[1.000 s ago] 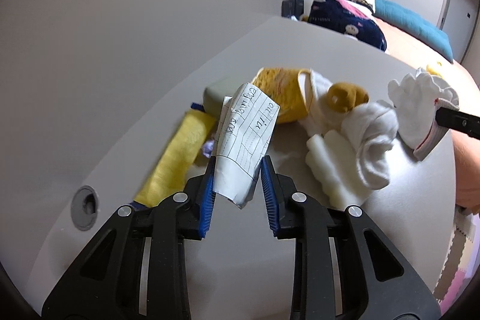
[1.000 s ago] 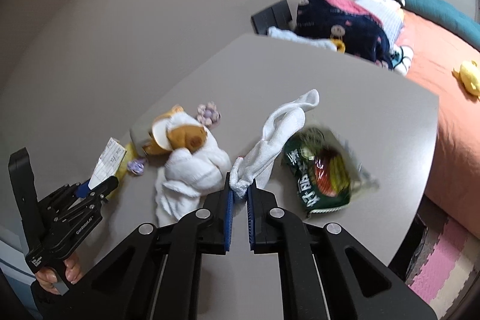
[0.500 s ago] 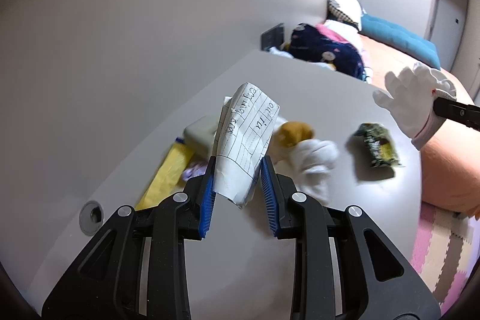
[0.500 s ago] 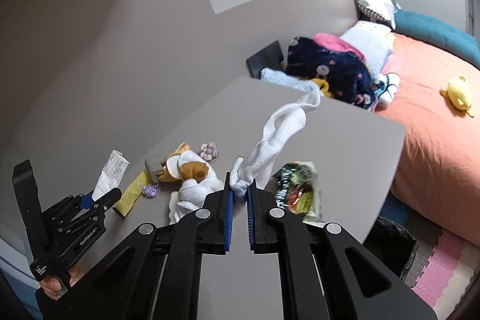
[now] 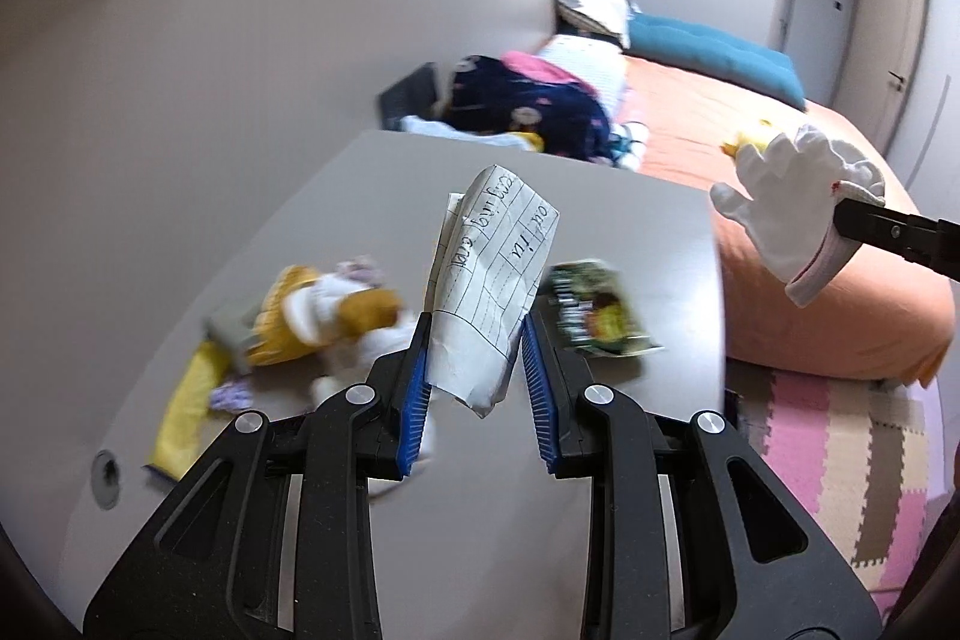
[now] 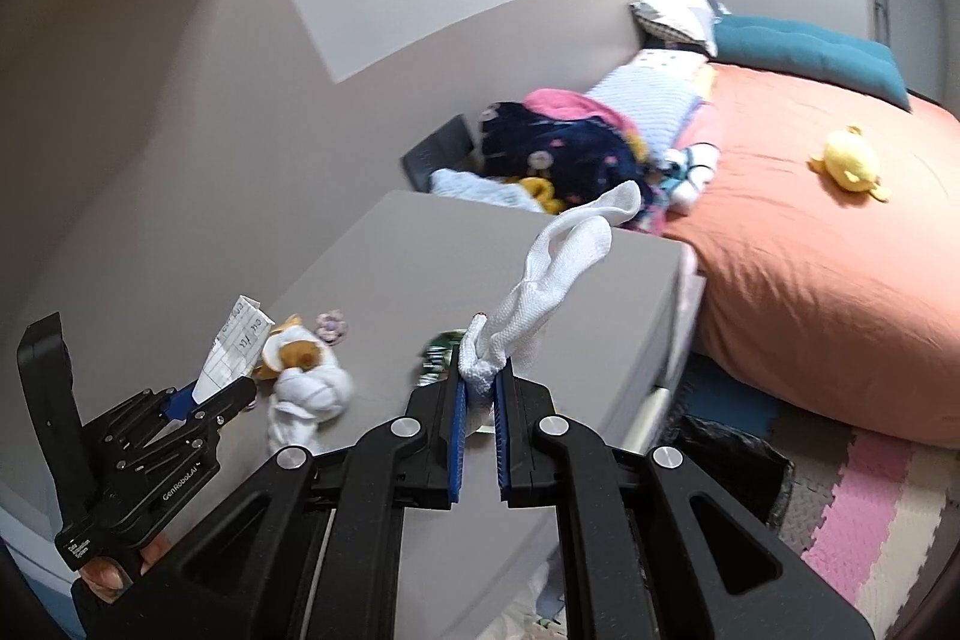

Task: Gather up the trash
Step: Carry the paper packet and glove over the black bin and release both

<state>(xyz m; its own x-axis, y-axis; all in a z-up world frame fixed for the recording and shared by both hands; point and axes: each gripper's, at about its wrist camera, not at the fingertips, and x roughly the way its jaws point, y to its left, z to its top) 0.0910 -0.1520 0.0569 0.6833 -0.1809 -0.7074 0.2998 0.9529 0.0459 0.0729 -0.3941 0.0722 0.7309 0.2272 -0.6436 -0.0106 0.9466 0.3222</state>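
A crumpled, handwritten lined paper [image 5: 489, 280] stands upright, pinched at its lower end. A white sock [image 6: 552, 280] — limp, knotted low — leans toward one o'clock. A green snack wrapper [image 5: 591, 310] lies flat on the grey table [image 5: 630, 232].

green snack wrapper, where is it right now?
The green snack wrapper lies on the grey table near its bed-side edge, just right of the paper held in the left gripper; the right wrist view mostly hides it.

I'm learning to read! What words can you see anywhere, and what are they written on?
"GenRobot.AI": printed on the left gripper, seen from the right wrist.
Handwriting on the paper it holds: partly legible, perhaps "out" and "fix"; the rest is too unclear.
Print on the green wrapper: too blurred.
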